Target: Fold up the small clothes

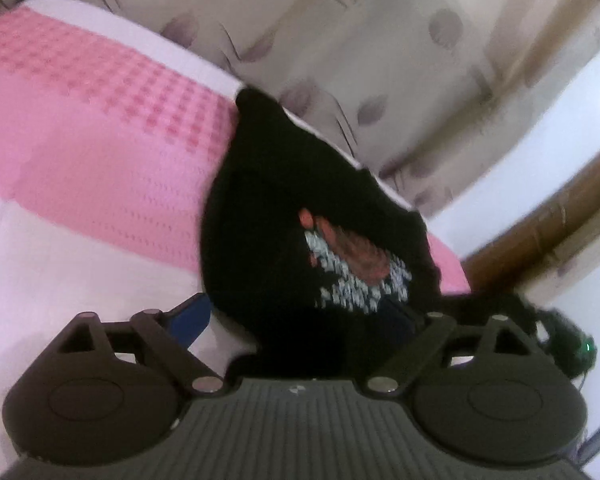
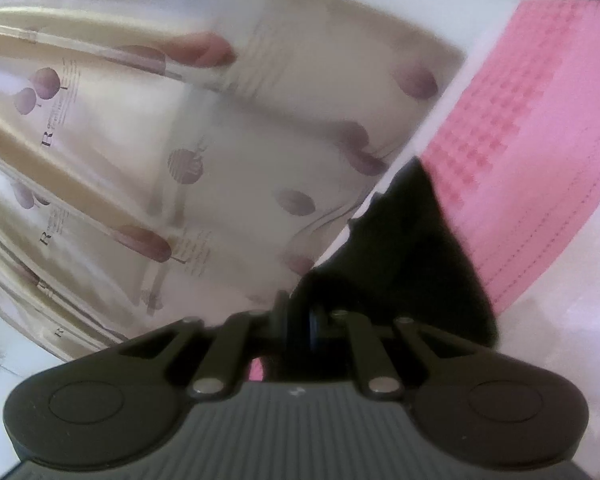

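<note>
A small black garment (image 1: 284,216) with a red and white print lies bunched on the pink-and-white bed cover (image 1: 92,120) in the left wrist view. My left gripper (image 1: 316,320) stands wide open at the garment's near edge. Its blue left fingertip (image 1: 192,316) rests clear on the cover, and black cloth hides the right one. In the right wrist view my right gripper (image 2: 300,320) is shut on a fold of the same black garment (image 2: 412,248). The cloth stretches from the closed jaws up toward the bed cover's (image 2: 540,140) edge.
A beige curtain (image 1: 380,40) with purple leaf shapes hangs behind the bed and fills the left of the right wrist view as the curtain (image 2: 160,140). A brown wooden piece (image 1: 548,220) and a dark object with a green light (image 1: 580,348) sit at the right.
</note>
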`<state>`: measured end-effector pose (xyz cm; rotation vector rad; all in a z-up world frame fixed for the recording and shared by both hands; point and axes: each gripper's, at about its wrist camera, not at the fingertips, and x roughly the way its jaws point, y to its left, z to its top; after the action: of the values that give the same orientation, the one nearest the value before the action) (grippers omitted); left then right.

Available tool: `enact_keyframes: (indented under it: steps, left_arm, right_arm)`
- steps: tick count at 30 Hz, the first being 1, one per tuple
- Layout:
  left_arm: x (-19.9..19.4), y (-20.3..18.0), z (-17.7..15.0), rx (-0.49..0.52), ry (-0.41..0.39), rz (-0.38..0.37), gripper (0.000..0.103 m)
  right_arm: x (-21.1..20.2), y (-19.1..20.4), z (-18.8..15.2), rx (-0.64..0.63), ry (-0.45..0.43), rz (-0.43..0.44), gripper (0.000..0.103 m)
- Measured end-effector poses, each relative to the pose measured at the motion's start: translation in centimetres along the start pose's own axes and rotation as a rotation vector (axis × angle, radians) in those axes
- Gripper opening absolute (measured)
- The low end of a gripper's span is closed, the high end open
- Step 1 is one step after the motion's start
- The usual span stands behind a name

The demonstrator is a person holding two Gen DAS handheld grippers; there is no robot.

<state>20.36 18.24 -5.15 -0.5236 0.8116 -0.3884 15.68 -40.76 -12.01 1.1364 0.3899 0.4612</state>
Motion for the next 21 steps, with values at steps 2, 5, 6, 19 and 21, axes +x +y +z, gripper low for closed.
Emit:
enact_keyframes:
  steps: [2,5,6,19,21]
  left_arm:
    - [0.3,-0.3,-1.0,0.028,0.02,-0.037,0.094]
    - [1.3,-1.1,-2.2,0.106,0.019,-0.034,0.097]
    - [1.8,-1.4,-2.5,0.136,0.024,-0.026,0.095]
    - [0.2,-4.7,2.8,0.014,-0.115,-0.177,0.005]
    - [0.4,-5.0,5.4,-0.023,-0.17,-0.182,0.005]
  right_arm:
    - [-0.2,0.0,-0.1,0.004,0.002,-0.002,0.01]
    - [-0.5,0.1,-0.4,0.001,0.005,-0.007,0.01]
    - [-0.5,0.1,-0.5,0.006,0.005,-0.003,0.009]
    - [0.2,1.5,1.1,0.034,-0.024,0.044,0.01]
    - [1.7,1.7,2.6,0.035,-0.037,0.051,0.01]
